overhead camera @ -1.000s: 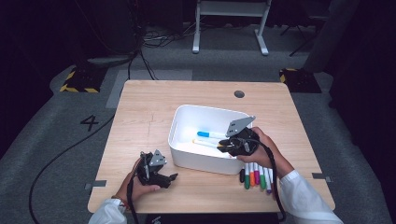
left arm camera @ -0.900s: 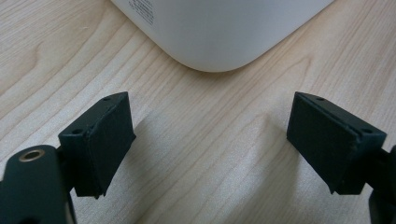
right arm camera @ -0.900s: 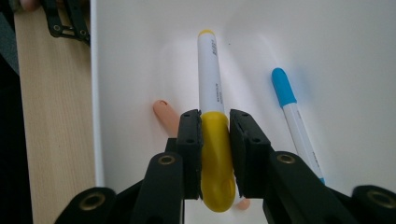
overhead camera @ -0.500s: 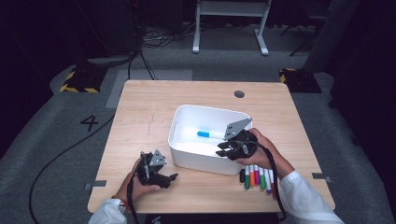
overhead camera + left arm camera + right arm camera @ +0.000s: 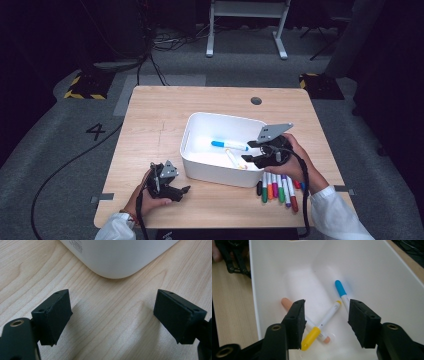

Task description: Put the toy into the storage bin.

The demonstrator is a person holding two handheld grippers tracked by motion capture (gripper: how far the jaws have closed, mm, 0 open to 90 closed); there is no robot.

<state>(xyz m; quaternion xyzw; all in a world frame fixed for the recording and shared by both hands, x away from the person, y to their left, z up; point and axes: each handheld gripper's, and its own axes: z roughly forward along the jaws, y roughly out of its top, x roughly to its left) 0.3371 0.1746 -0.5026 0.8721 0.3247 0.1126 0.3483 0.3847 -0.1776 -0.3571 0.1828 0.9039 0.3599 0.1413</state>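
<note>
Markers go into the white bin [image 5: 200, 162]: right gripper [image 5: 325, 322], jaws just opening, has dropped the yellow-capped marker [image 5: 322, 325] (nothing between them); left gripper [image 5: 112, 315] waits wide on the counter [image 5: 150, 125]

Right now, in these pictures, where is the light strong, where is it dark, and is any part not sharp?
High view: the table and white bin are well lit, the room behind is nearly black, fine detail soft. Left gripper view: the bin's wall is blurred, the jaws cast soft shadows on the wood. Right gripper view: the bin floor glares almost pure white around the yellow-capped marker, and the blue-capped marker looks slightly soft.
</note>
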